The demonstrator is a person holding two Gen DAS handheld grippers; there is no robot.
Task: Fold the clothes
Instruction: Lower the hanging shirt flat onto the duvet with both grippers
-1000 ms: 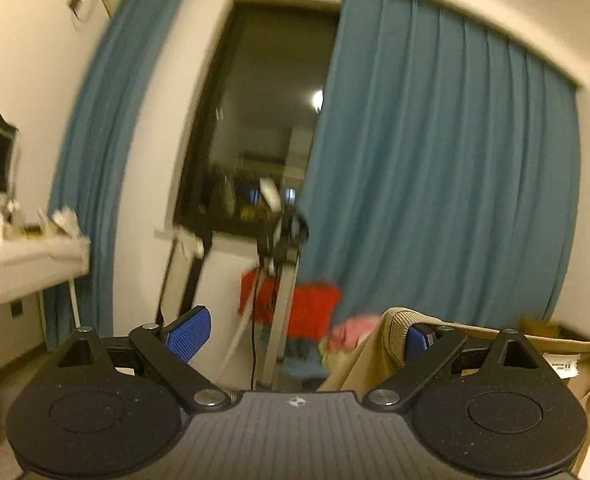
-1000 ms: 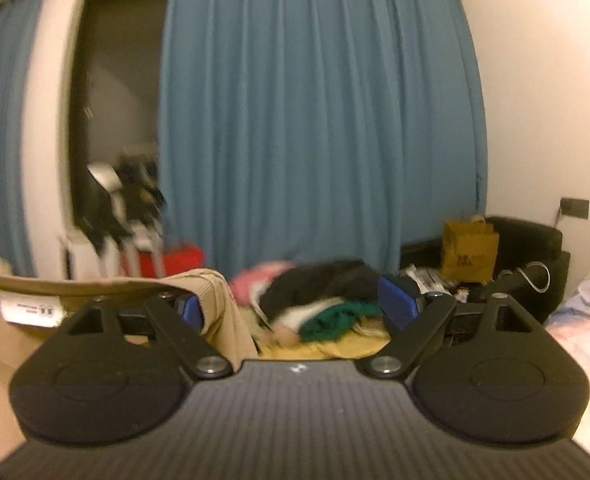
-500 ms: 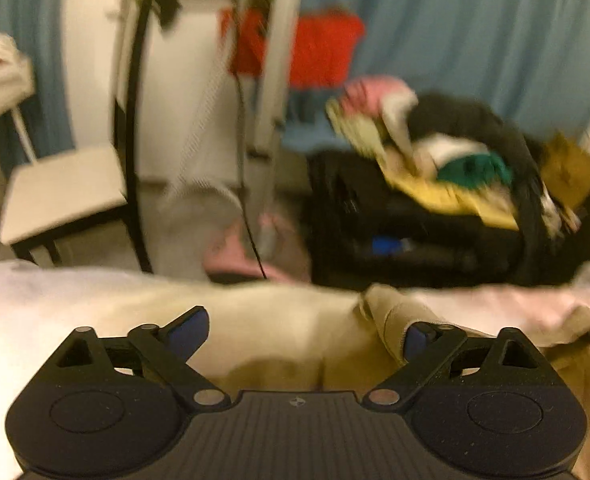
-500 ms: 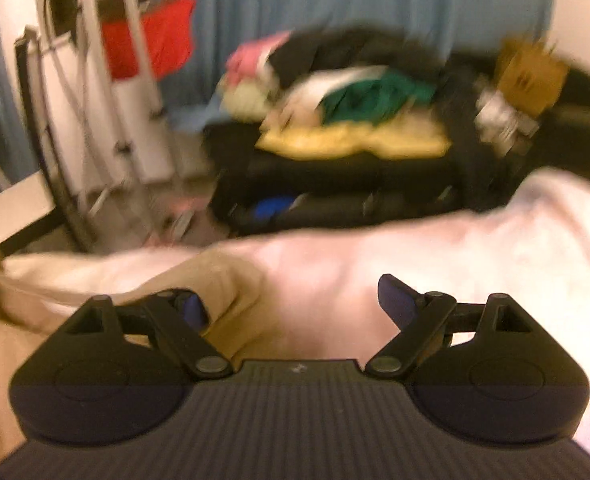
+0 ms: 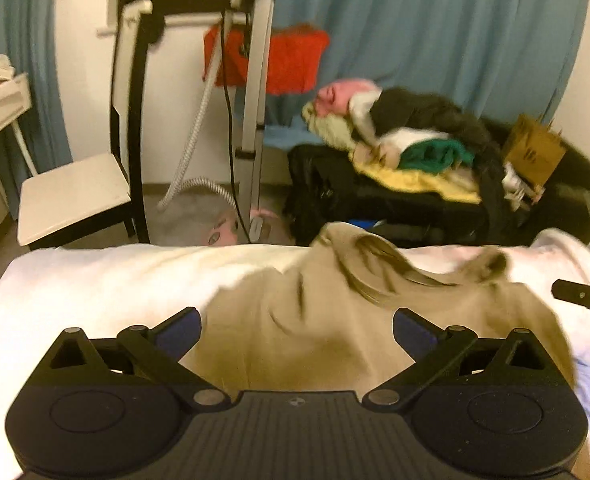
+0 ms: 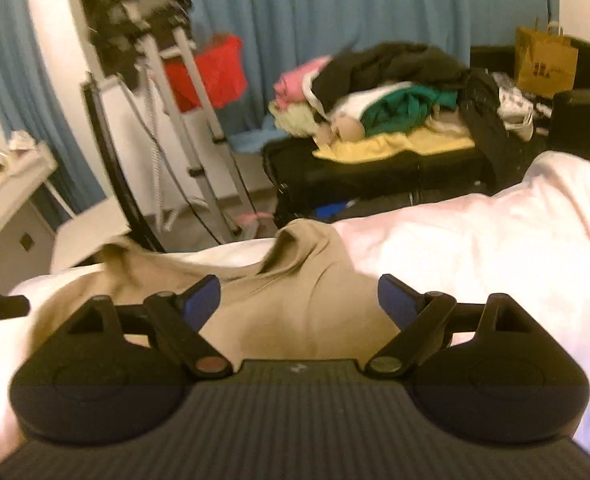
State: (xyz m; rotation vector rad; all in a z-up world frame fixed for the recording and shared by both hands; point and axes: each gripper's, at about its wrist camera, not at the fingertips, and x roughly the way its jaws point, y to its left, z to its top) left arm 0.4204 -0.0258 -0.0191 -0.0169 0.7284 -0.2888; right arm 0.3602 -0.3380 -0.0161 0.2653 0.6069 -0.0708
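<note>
On the bed (image 5: 95,280), a tan garment (image 5: 295,320) lies between both grippers' wide fingers (image 5: 179,330).

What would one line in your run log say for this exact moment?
stage: laying out | tan garment: rumpled on white bed | left gripper: jaws open, just widened, nothing pinched | right gripper: jaws open over garment
</note>
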